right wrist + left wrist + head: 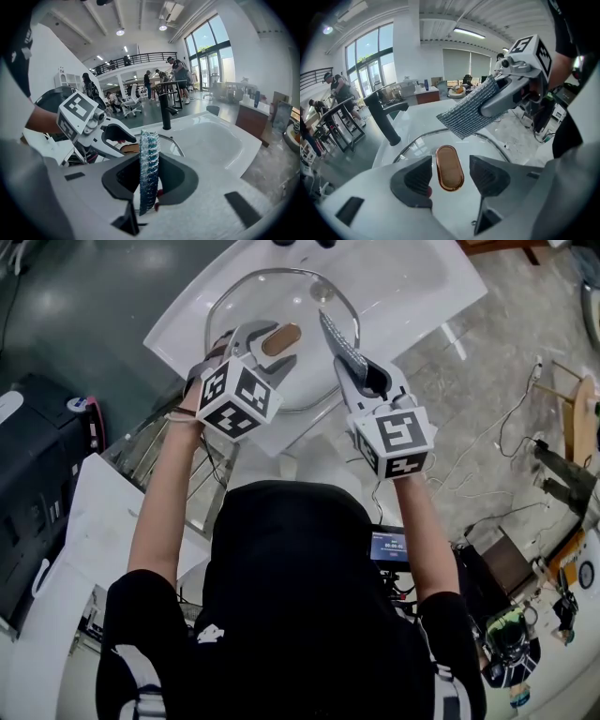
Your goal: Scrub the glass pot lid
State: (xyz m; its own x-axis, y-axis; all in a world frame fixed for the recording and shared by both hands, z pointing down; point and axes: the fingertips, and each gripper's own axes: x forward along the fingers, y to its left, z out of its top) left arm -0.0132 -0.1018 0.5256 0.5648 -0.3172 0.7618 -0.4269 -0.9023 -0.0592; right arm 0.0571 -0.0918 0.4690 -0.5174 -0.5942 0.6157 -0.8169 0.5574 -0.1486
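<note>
The glass pot lid point(281, 298) lies flat in the white sink point(412, 287), its oval copper-brown handle point(281, 338) facing up. My left gripper point(272, 345) hovers right over that handle point(449, 167), jaws open on either side of it, pads not touching it point(450, 176). My right gripper point(354, 367) stands beside it to the right, shut on a silver-blue mesh scrub pad point(336, 338), which sticks out over the lid's right part. In the right gripper view the pad point(149, 164) stands upright between the jaws point(149, 180), with the left gripper point(119, 140) behind it.
A black faucet point(384, 117) rises at the far side of the sink point(165, 110). Grey floor with cables point(506, 427) lies to the right, and black equipment point(37, 484) to the left. People stand at tables point(176, 77) in the background.
</note>
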